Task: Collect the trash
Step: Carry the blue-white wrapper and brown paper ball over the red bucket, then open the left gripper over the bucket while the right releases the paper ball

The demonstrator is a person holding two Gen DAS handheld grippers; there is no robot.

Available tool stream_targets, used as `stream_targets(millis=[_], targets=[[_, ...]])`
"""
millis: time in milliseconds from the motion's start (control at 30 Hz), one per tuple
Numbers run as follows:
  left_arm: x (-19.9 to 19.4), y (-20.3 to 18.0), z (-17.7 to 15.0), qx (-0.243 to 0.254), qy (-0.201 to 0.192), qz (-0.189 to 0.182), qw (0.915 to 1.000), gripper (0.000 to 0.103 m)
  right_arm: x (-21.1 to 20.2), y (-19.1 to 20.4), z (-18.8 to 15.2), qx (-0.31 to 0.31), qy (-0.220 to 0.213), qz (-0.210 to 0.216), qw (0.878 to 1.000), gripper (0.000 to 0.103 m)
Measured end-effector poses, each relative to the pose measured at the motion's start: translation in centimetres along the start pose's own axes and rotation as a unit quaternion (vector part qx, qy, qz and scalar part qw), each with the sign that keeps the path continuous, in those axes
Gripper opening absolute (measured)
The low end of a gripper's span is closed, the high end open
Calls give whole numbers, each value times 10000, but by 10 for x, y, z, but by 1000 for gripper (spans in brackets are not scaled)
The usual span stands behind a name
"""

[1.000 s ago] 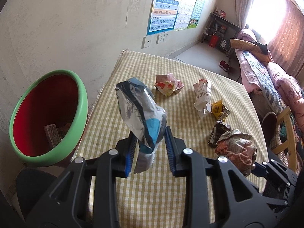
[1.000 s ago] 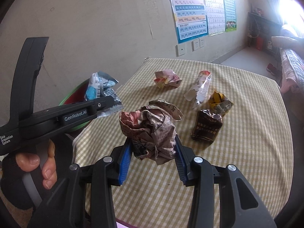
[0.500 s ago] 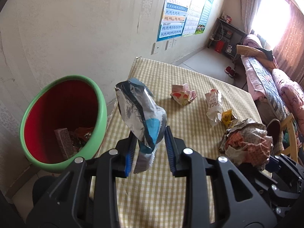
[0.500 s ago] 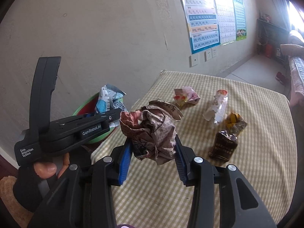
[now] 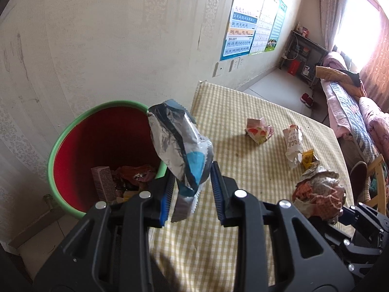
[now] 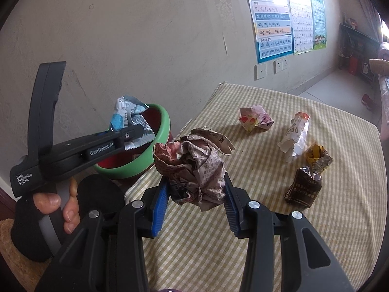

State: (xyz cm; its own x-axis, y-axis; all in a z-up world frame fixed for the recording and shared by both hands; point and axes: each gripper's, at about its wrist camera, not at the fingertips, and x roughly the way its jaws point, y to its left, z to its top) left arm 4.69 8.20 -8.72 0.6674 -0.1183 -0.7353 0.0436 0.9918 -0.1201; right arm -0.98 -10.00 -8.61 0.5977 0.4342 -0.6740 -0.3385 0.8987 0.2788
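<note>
My left gripper [image 5: 192,182] is shut on a silver and blue foil snack bag [image 5: 178,143], held upright beside the rim of a green bin with a red inside [image 5: 73,131]. The bin stands off the table's left edge and holds several wrappers. In the right wrist view the same bag [image 6: 128,114] sticks up from the left gripper [image 6: 136,133] in front of the bin [image 6: 163,131]. My right gripper [image 6: 197,189] is shut on a crumpled ball of printed paper [image 6: 194,168], above the checked tablecloth [image 6: 243,231]. That paper ball [image 5: 321,194] shows at the right of the left wrist view.
On the cloth lie a pink crumpled wrapper [image 6: 255,120], a white torn packet [image 6: 295,136], a yellow wrapper [image 6: 317,155] and a brown packet [image 6: 304,189]. A wall with posters [image 6: 274,24] runs behind the table. A bed [image 5: 359,112] and a wooden chair [image 5: 379,182] stand at the right.
Both grippers have moved left toward the bin, each keeping its load. The bin now sits closer to the left gripper and more of its contents show.
</note>
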Motion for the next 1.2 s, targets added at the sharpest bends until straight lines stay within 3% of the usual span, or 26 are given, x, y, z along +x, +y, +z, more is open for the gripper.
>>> stream_targets(millis=[300,600,833,1100,1167,1200], targets=[[1,24,2,-178,25,74,9998,29,25,15,10,-178,196,157,9995,41],[6,70,5,-484,117,357,9981,29,56,36,26,-229,406,420,9980,41],[17,115,4,-939,374,388,9941,29,86,59,50,-174,535,789,9953,42],[28,140,14,-951,373,714,9922,29,125,87,86,-67,658,1180,9908,44],[30,148,16,-1053,340,880,9900,37,133,92,92,-42,693,1272,9894,48],[30,151,16,-1102,323,938,9890,51,136,94,94,-12,706,1342,9884,53]])
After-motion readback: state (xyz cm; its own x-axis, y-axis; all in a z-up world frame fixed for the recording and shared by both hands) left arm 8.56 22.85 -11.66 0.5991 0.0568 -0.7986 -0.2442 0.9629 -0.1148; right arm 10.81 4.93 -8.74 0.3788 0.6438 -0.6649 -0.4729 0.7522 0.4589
